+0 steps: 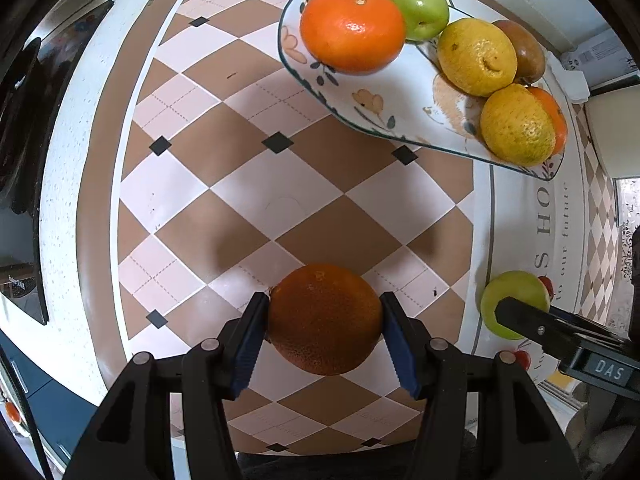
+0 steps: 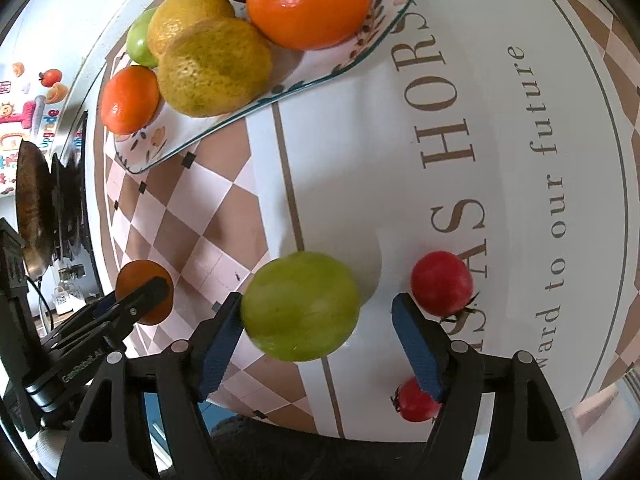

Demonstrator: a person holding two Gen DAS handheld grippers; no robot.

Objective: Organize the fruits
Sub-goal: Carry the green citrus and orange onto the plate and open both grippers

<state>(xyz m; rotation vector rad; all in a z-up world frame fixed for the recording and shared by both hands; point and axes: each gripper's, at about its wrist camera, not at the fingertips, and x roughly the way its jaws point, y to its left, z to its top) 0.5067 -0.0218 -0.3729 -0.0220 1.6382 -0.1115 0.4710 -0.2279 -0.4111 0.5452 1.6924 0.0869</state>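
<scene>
Pinching an orange [image 1: 324,318] in my left tool [image 1: 324,332]; my right tool [image 2: 320,336], spread, half hides a green apple [image 2: 300,306]. Six fruits crowd the plate [image 1: 384,92], one orange mostly hidden; two tomatoes [image 2: 440,282] beside.

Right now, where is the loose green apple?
In the right wrist view the round green apple sits between the open right claw fingers, beside two small red tomatoes, below the floral plate.

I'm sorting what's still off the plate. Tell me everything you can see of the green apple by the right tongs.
The green apple is round, smooth and yellow-green with a dull sheen. It sits on the white part of the mat, off the plate, between the pads of the right tongs. One pad touches its side; the other stands clear. A red tomato lies just beyond it, apart.
</scene>
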